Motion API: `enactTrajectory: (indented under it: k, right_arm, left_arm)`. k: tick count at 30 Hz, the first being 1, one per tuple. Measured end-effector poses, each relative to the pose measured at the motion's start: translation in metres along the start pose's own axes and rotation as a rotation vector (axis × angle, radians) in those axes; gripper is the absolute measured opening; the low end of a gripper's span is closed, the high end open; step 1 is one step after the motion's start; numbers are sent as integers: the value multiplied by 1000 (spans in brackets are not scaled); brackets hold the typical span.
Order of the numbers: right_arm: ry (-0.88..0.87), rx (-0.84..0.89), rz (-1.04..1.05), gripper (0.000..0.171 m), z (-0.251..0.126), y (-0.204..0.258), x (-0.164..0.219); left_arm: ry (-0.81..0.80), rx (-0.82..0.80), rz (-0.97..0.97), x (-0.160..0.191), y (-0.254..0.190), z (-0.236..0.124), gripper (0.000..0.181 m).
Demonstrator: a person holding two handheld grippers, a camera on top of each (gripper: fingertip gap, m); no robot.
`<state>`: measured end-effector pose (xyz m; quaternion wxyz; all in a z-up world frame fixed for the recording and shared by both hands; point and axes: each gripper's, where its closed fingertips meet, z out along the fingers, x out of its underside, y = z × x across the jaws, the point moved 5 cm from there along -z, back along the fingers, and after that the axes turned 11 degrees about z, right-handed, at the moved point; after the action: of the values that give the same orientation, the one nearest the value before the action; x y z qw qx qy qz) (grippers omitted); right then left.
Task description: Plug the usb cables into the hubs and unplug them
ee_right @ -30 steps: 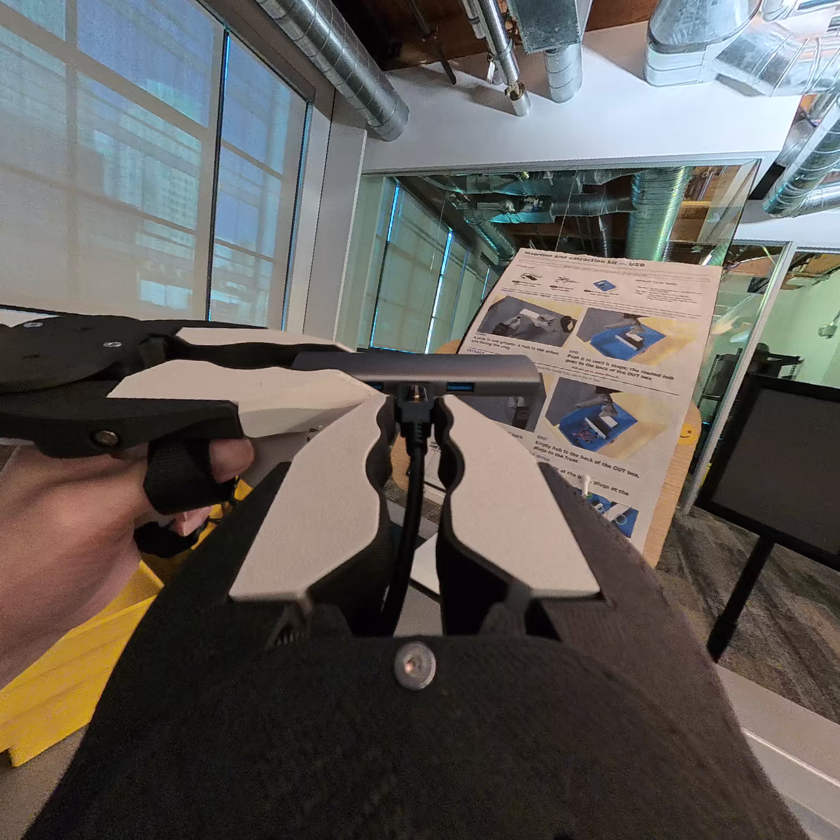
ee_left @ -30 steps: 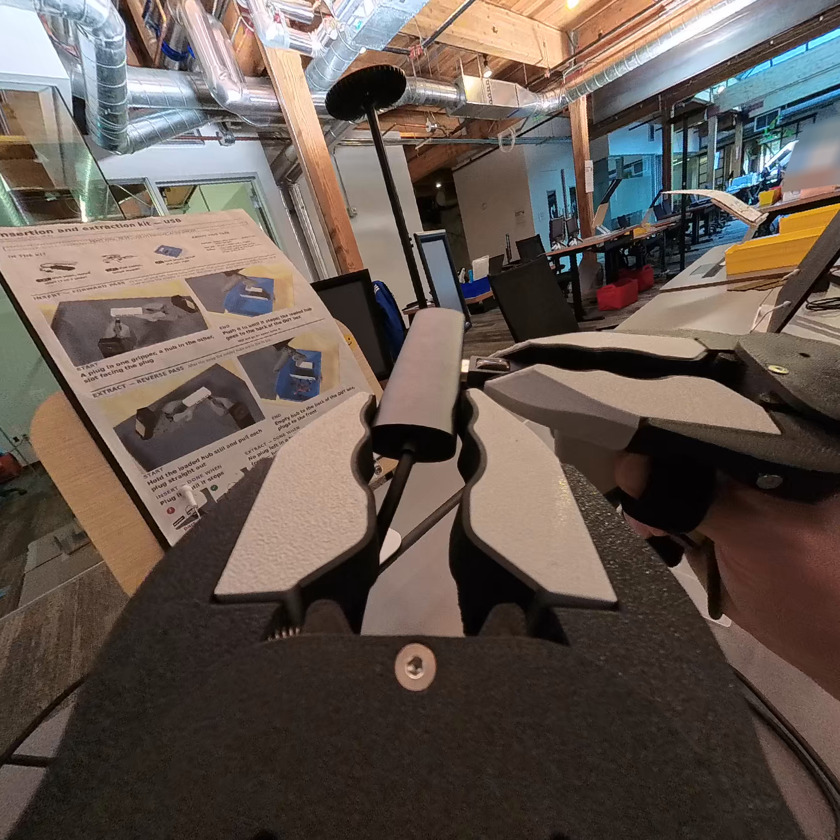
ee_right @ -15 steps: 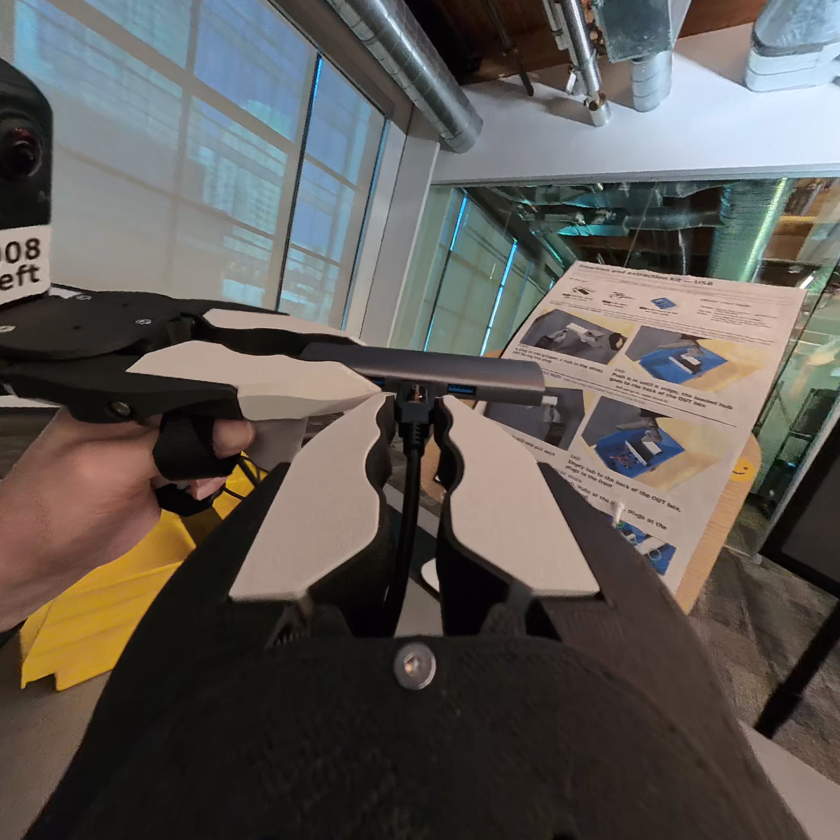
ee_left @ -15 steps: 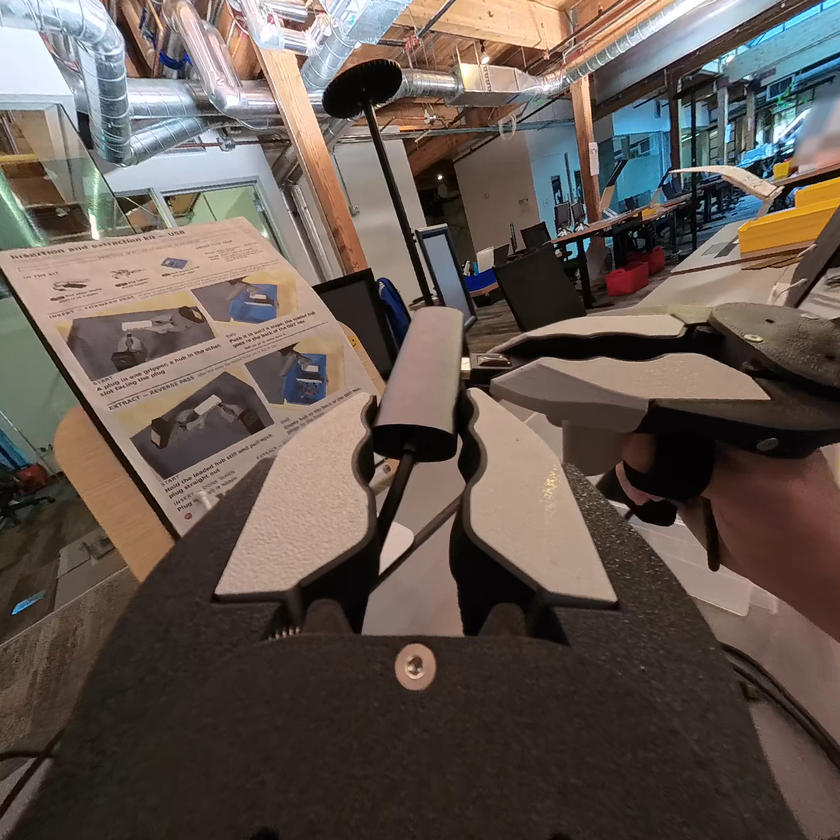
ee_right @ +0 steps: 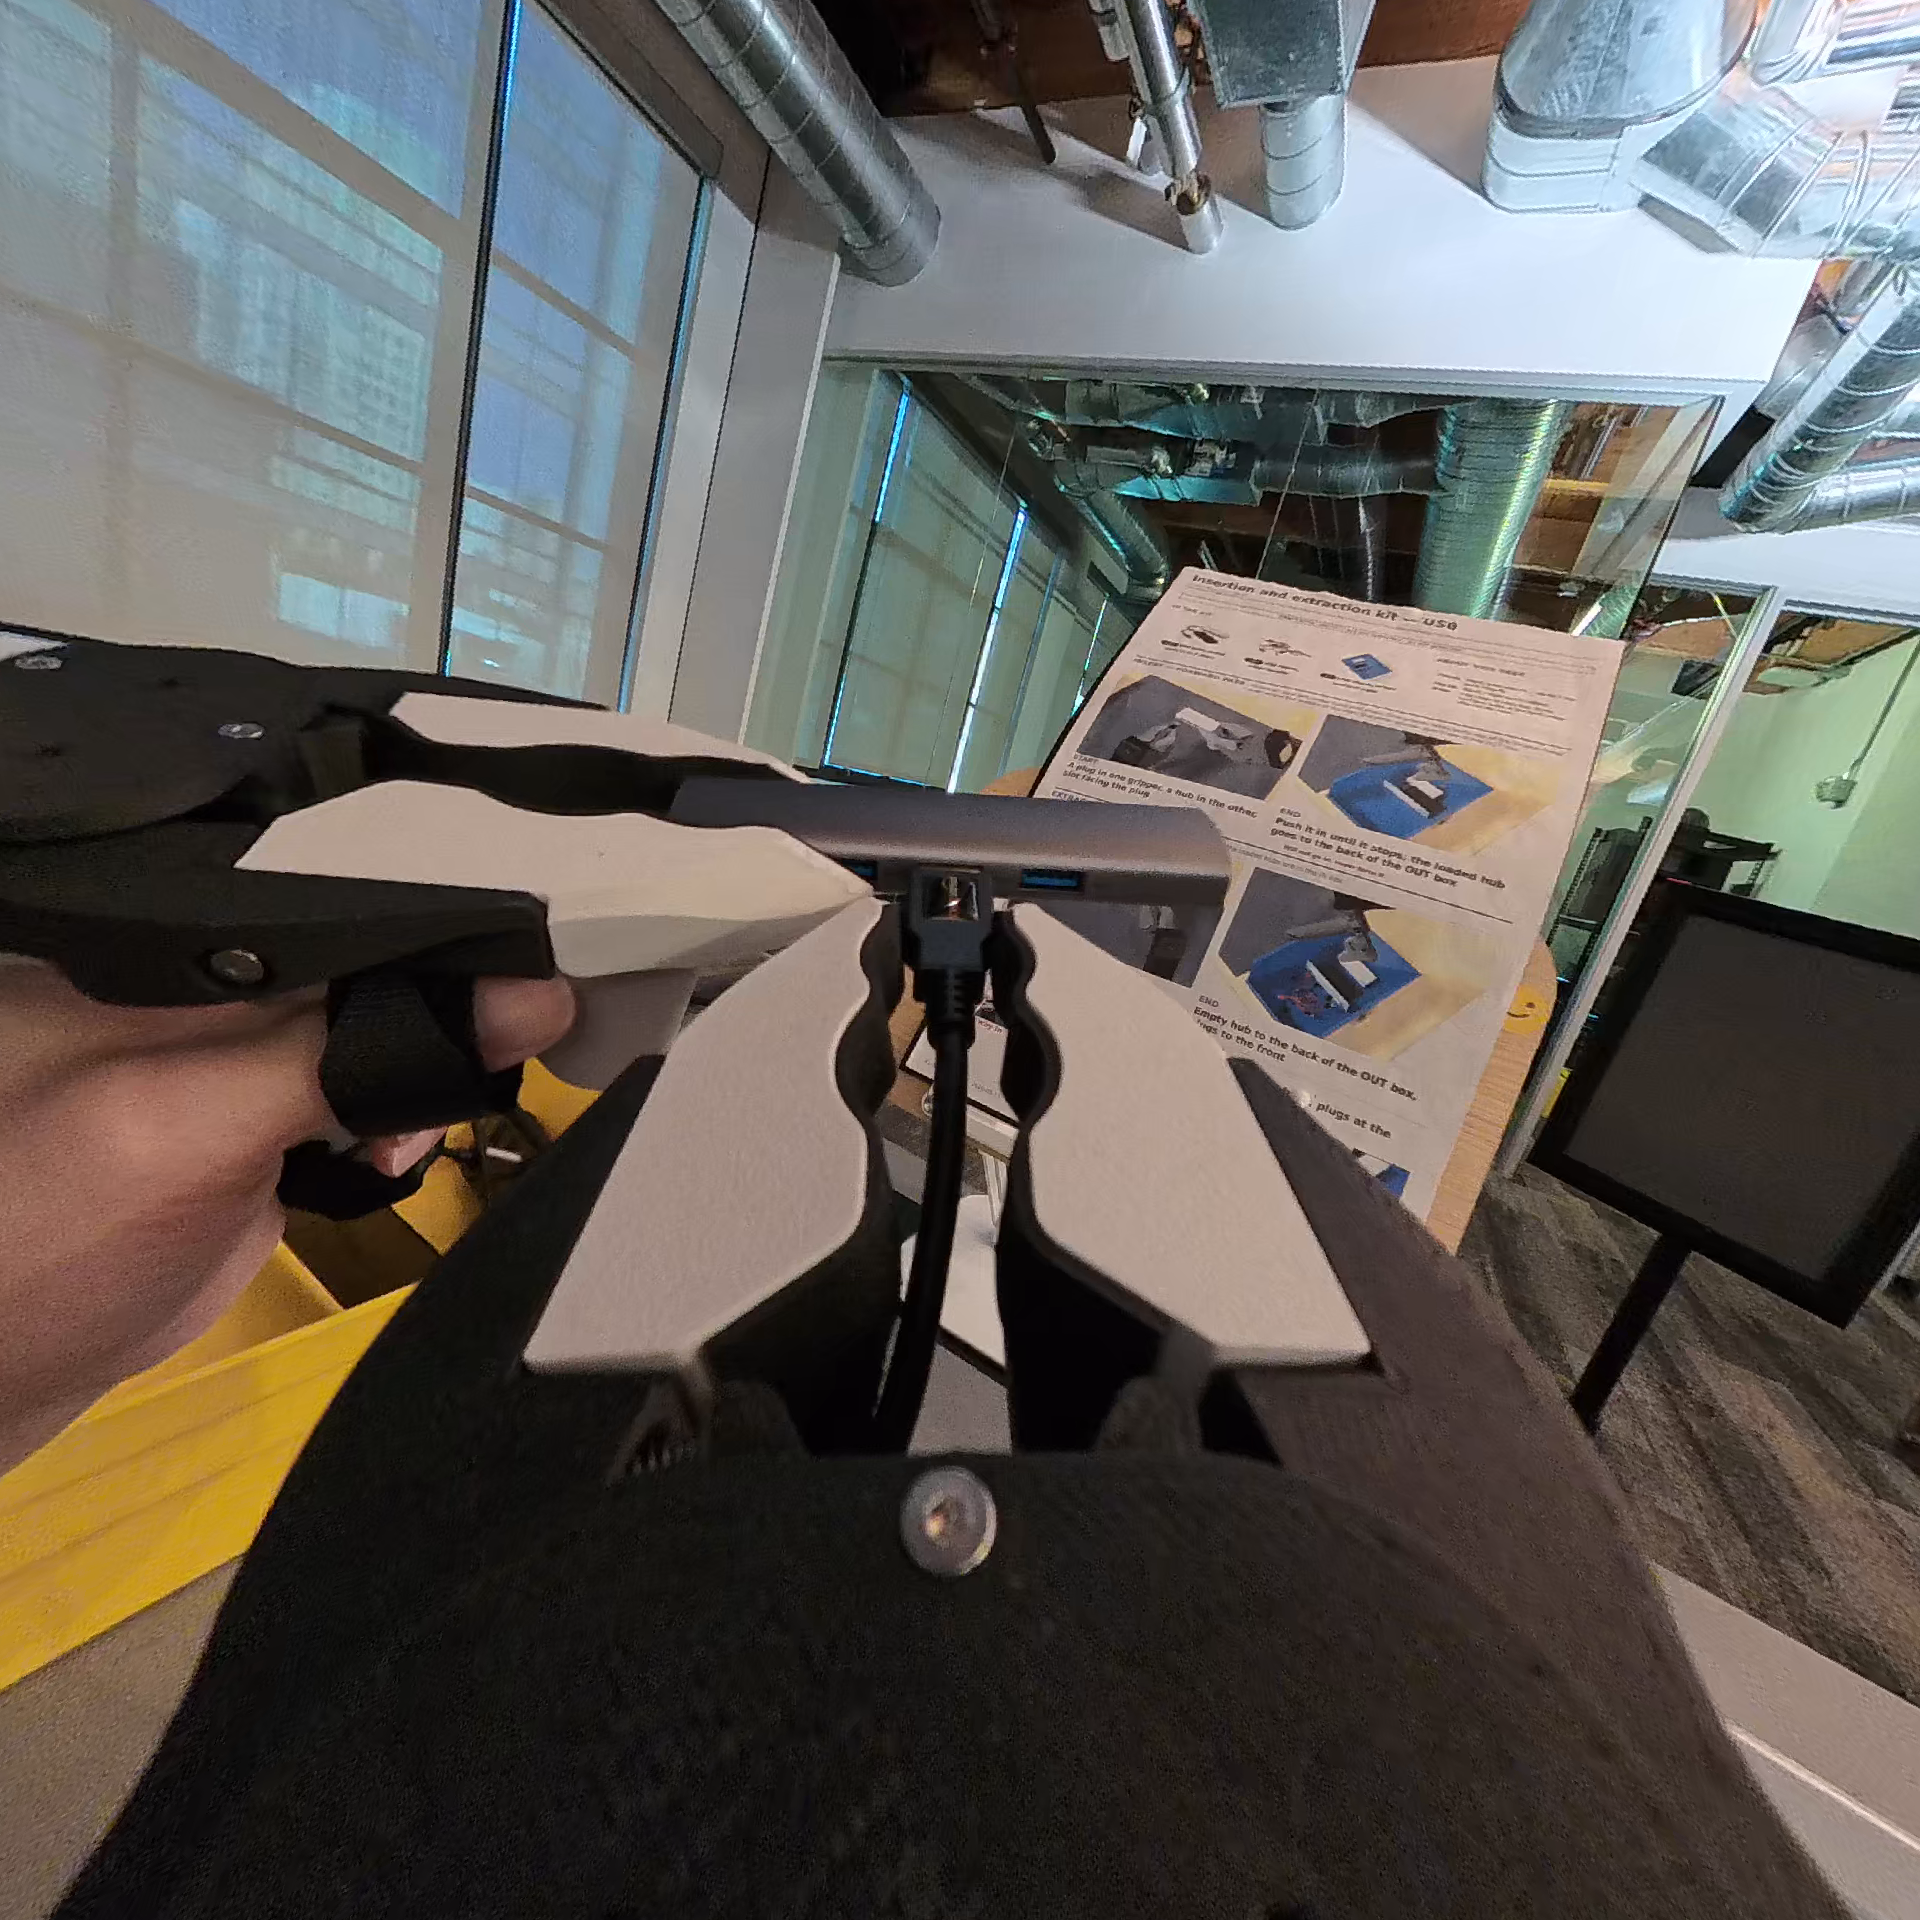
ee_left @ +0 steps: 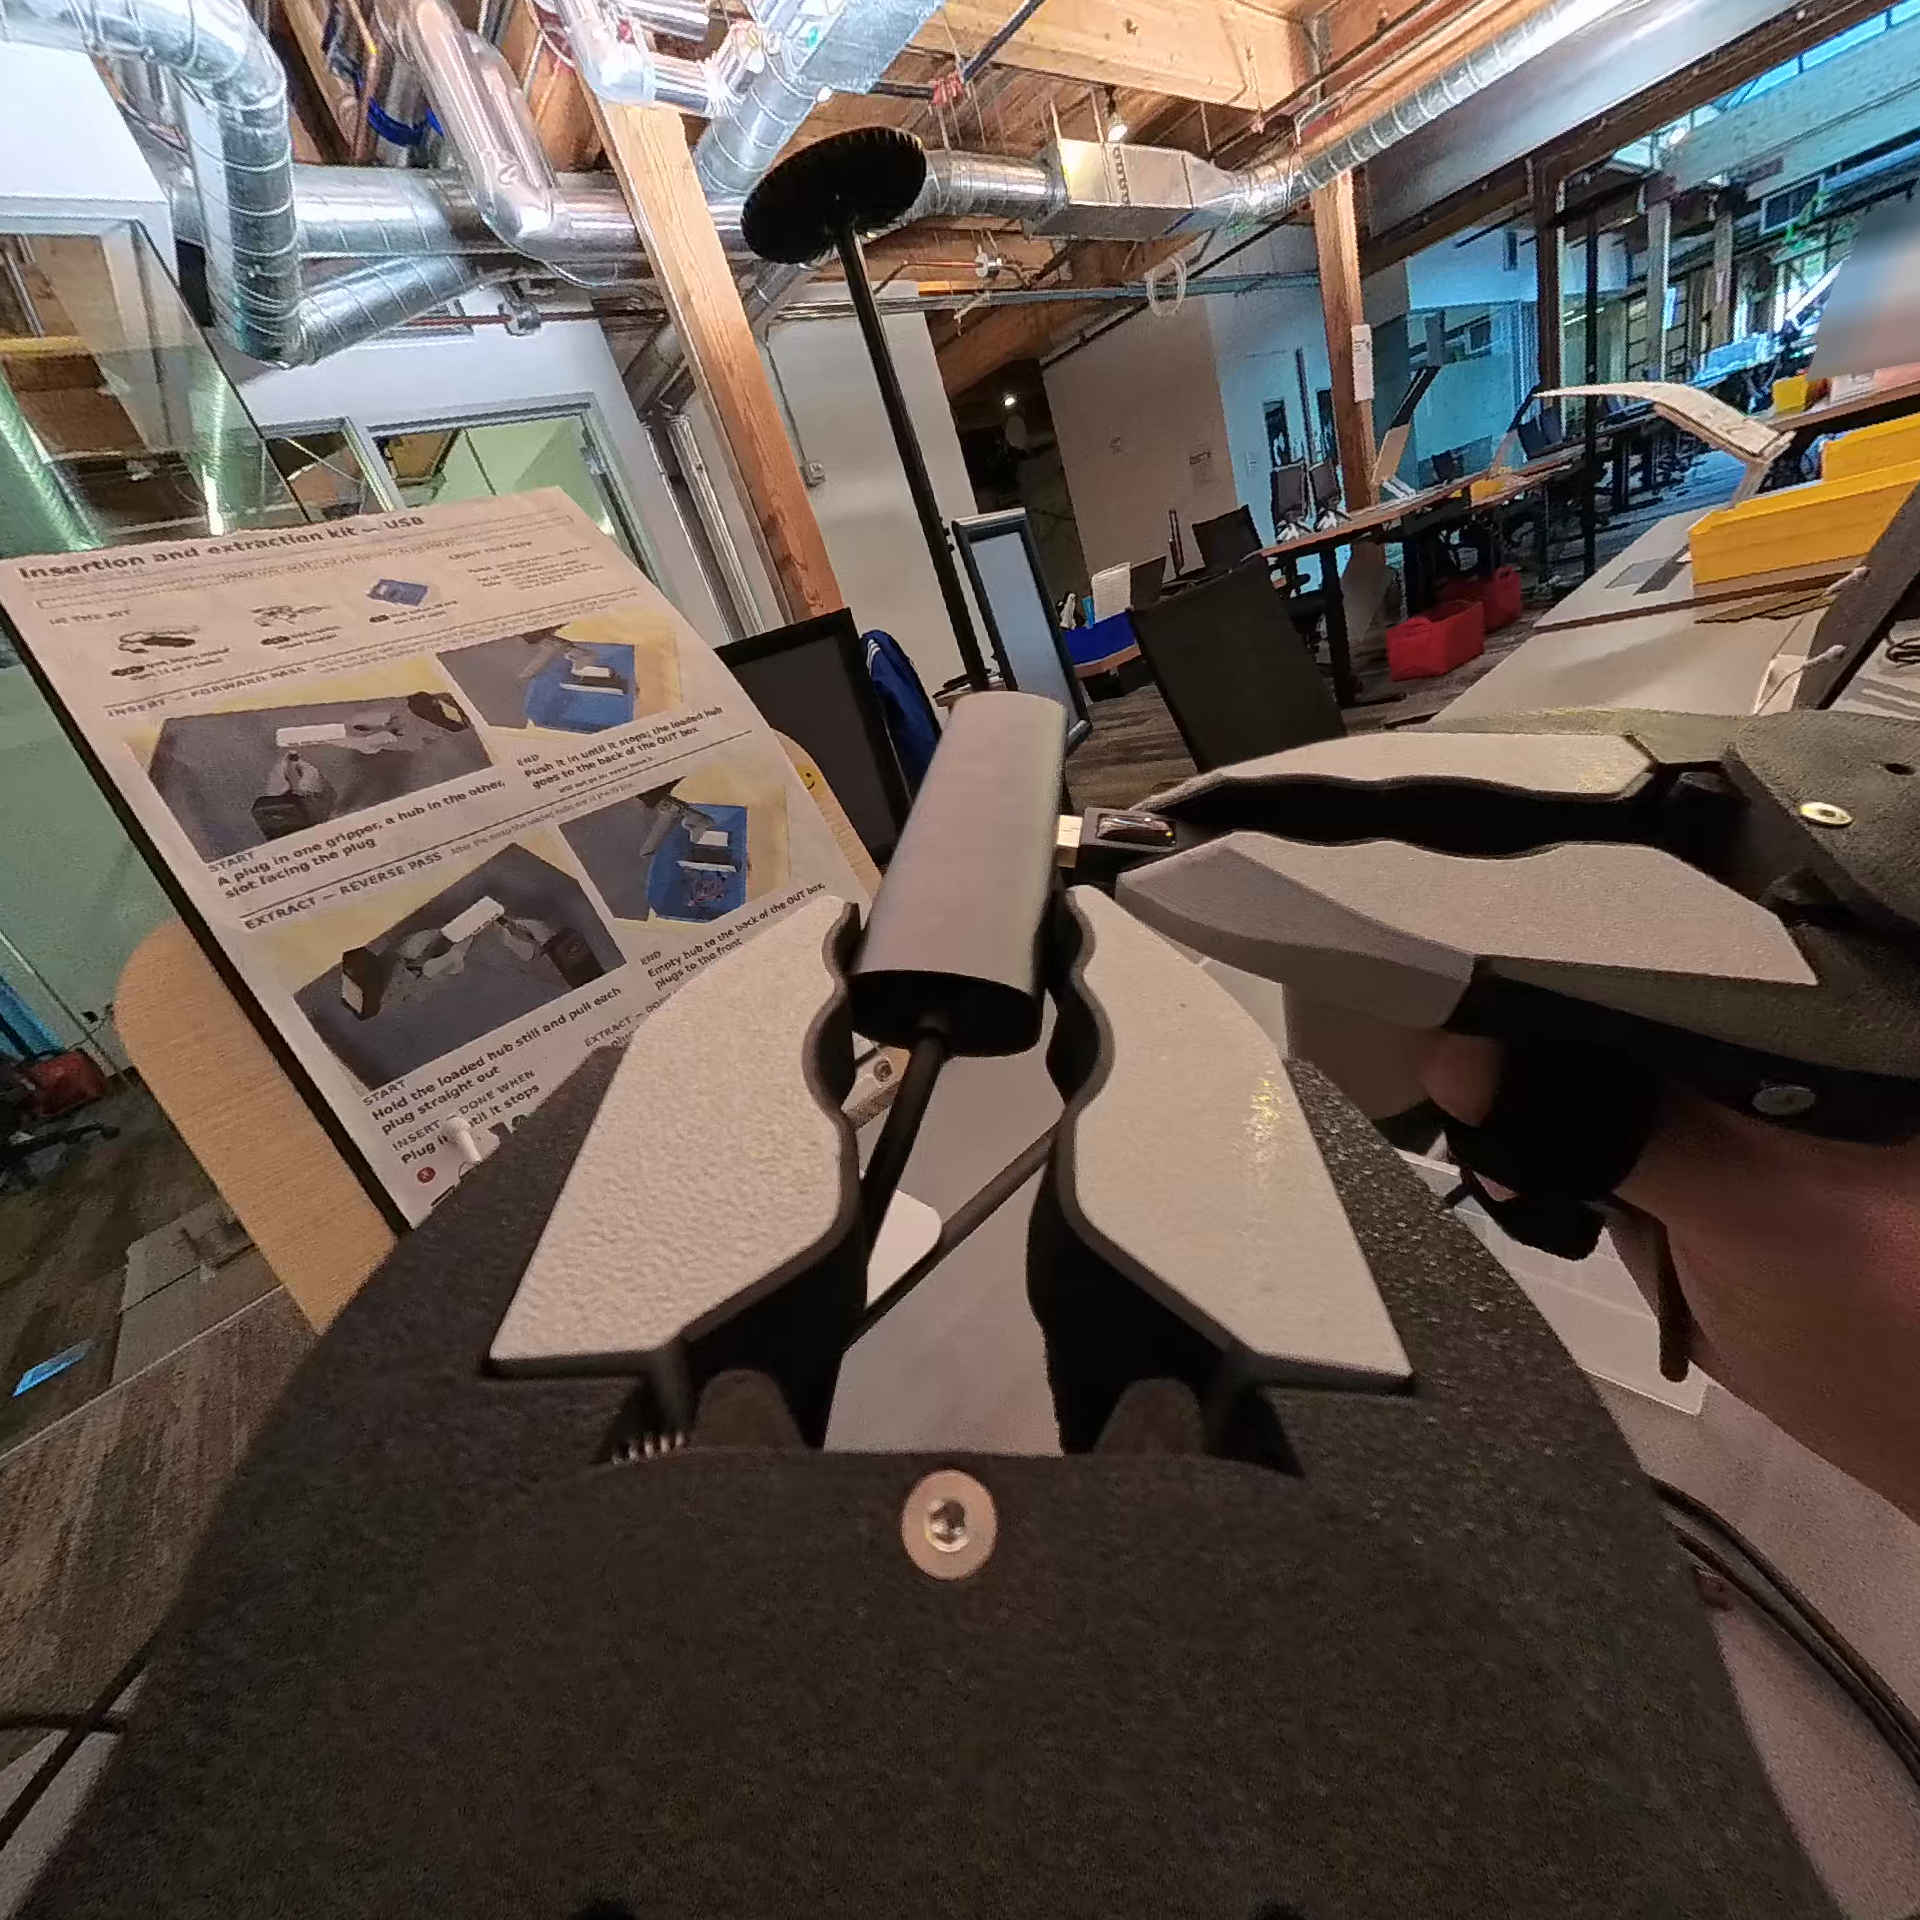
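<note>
My left gripper [ee_left: 951, 935] is shut on a dark grey USB hub [ee_left: 961, 873], held in the air and pointing away from me. My right gripper [ee_right: 951, 925] is shut on a black USB plug [ee_right: 948, 920] that sits in a middle port on the hub's side [ee_right: 956, 831]. A short bit of the plug's metal shell shows at the port. The plug's cable [ee_right: 930, 1195] runs back between my right fingers. The right gripper [ee_left: 1143, 842] comes in from the right in the left wrist view. The left gripper [ee_right: 582, 883] comes in from the left in the right wrist view.
A printed instruction poster [ee_left: 395, 831] leans on a wooden board just behind the hub; it also shows in the right wrist view [ee_right: 1330, 831]. A yellow bin [ee_right: 156, 1455] lies below at the left. A black screen on a stand [ee_right: 1745, 1122] is at the right. A black lamp pole [ee_left: 894, 416] stands beyond.
Both grippers have shifted and tilted slightly together, so the background has moved. The plug stays at the hub's port and both grips hold.
</note>
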<state>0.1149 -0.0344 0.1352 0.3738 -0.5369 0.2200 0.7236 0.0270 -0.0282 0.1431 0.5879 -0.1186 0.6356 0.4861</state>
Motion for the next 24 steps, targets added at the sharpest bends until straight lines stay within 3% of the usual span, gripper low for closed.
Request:
enactTrajectory:
  k: [5,15,21,24]
  right_arm:
    - [6,-94,30,17,-1,-3,2]
    - [45,40,-3,17,1,1,4]
    - [32,-87,10,17,-1,-6,2]
    - [51,-63,28,18,-1,-7,5]
  left_arm:
    - [5,29,0,1,2,-2,34]
    - [32,-6,13,4,1,1,35]
    - [17,24,-10,4,2,1,34]
    - [34,5,2,6,2,2,35]
